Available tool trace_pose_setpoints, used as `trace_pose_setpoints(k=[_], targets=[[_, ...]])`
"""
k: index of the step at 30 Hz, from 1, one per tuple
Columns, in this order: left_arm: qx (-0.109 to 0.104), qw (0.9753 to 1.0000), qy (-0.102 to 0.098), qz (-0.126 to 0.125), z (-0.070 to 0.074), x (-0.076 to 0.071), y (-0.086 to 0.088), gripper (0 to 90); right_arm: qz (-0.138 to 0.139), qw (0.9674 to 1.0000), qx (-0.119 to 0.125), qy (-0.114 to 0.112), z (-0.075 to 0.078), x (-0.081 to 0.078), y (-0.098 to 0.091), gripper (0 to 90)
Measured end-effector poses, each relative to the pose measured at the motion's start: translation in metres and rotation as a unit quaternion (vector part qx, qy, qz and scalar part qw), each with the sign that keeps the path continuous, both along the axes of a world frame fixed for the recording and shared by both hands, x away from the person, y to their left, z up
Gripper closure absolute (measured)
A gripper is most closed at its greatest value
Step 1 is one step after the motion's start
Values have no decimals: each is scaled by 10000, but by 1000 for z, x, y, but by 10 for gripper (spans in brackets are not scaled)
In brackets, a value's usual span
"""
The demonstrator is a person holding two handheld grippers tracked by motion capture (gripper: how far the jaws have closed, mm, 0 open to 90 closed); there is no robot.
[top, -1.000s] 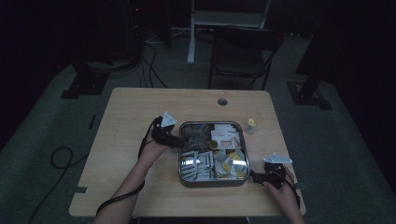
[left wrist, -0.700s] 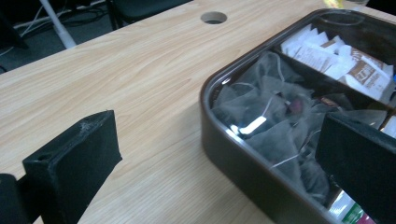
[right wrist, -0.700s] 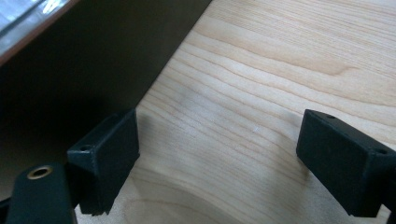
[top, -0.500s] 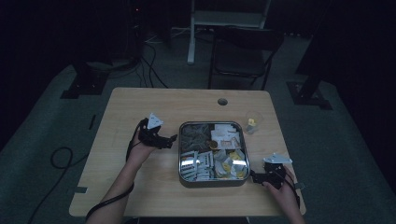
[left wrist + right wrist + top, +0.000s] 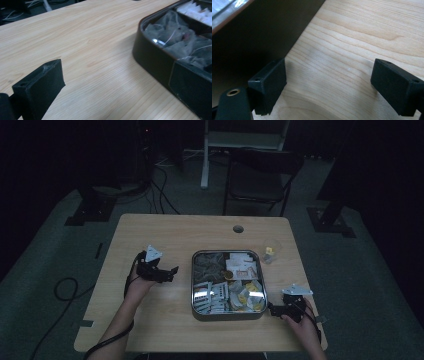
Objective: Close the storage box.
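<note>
High view: both grippers, left (image 5: 172,270) and right (image 5: 272,309), gape empty beside the square dark metal tray (image 5: 200,312); a careless nudge might slide it.

Square dark metal tin (image 5: 227,307), rounded corners, open, sits flat on table right of centre. Divided compartments: grey mesh tea bags (image 5: 175,40) far-left, white packets (image 5: 244,265) far-right, white sachets (image 5: 210,295) near-left, yellow-wrapped pieces (image 5: 248,296) near-right. Small clear cup (image 5: 270,251) just beyond its far-right corner.
</note>
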State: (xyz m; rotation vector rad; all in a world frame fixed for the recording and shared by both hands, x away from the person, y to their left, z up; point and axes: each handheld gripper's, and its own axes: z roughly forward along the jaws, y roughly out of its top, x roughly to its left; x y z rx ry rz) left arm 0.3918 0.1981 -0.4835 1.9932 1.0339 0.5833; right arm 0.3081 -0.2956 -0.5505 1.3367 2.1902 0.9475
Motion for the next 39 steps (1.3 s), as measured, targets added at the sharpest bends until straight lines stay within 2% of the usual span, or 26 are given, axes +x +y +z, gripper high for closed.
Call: trace_pose_setpoints(k=[12, 19, 28, 39], targets=[[-58, 9995, 131, 278, -16, -13, 32, 5, 0, 10000, 0, -1, 0, 0, 0, 127], [-72, 9986, 286, 432, -30, -22, 49, 4, 0, 10000, 1, 0, 0, 0, 0, 127], [-36, 9980, 329, 534, -32, -37, 67, 4, 0, 10000, 0, 0, 0, 0, 0, 127], [-71, 9955, 456, 826, -39, -60, 90, 4, -1, 10000, 4, -5, 0, 0, 0, 127]])
